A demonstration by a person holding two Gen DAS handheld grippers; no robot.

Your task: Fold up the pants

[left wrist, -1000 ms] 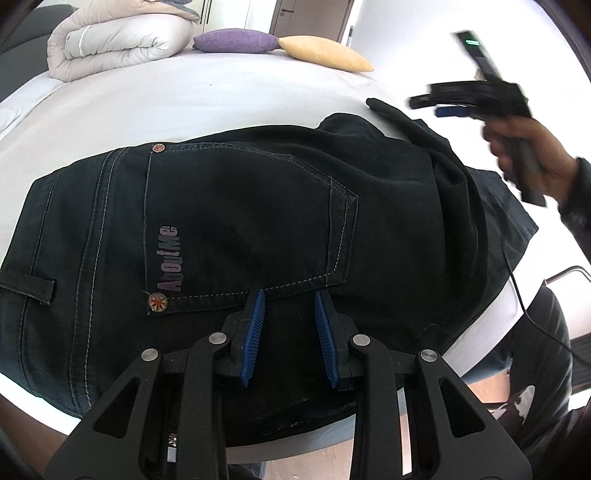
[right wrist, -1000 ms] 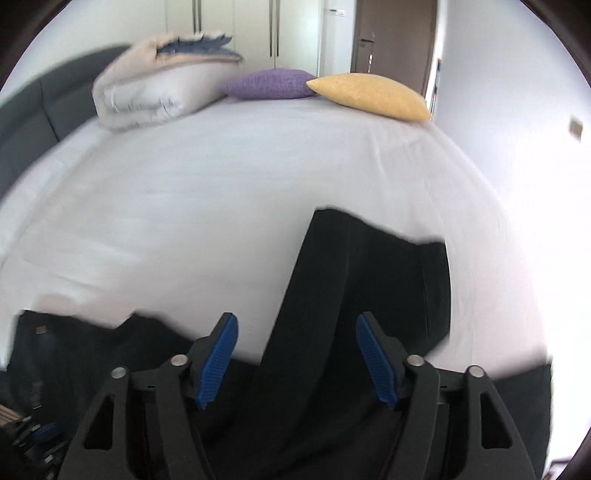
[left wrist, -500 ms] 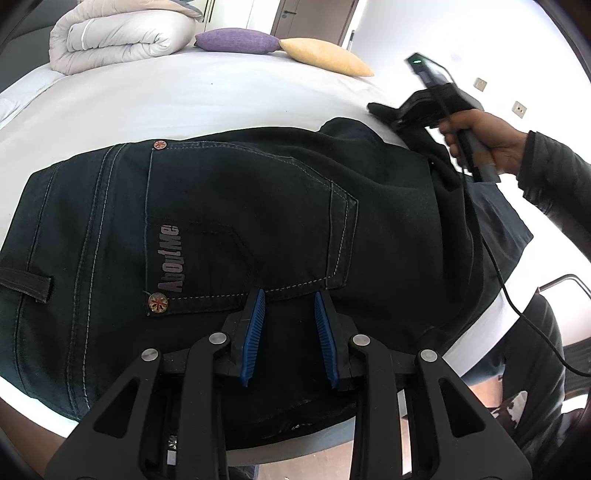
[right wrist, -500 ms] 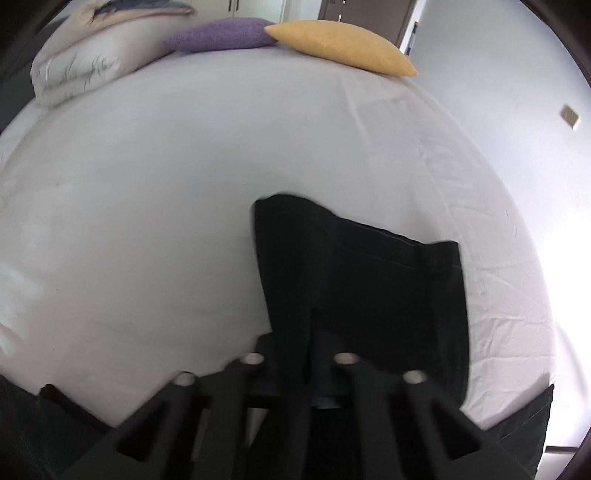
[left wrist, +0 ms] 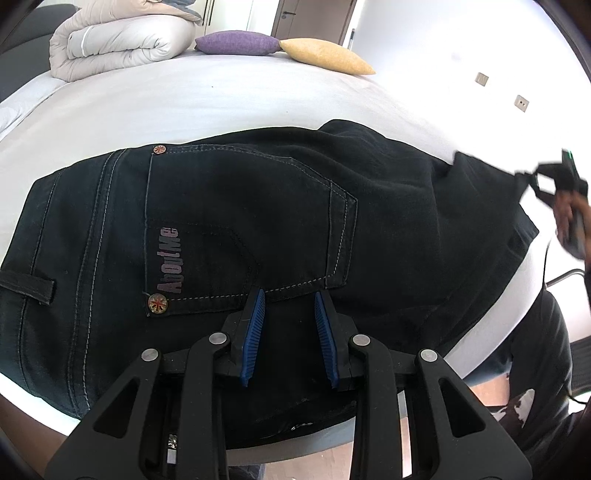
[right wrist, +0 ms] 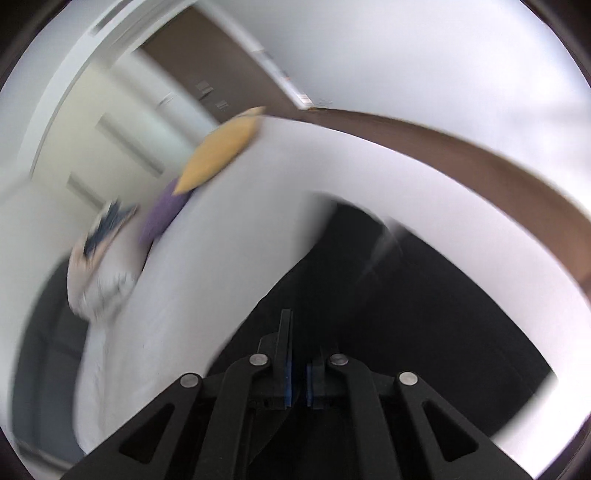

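A white bed [left wrist: 229,103] carries black pants [left wrist: 258,221], a rolled duvet [left wrist: 118,40], a purple pillow [left wrist: 236,43] and a yellow pillow [left wrist: 325,55].

A rolled duvet [left wrist: 118,44], a purple pillow [left wrist: 236,43] and a yellow pillow [left wrist: 328,57] are lying along the bed's [left wrist: 229,96] far edge.

A wide bed [left wrist: 229,99] with a white sheet fills the room. At its far edge lie a purple cushion [left wrist: 236,43] and, just beside it, a yellow cushion [left wrist: 325,56]; a folded pale duvet [left wrist: 118,44] sits toward the far left corner. Behind stand a brown door [left wrist: 314,18] and white walls, brightly lit, with two wall sockets [left wrist: 482,78].
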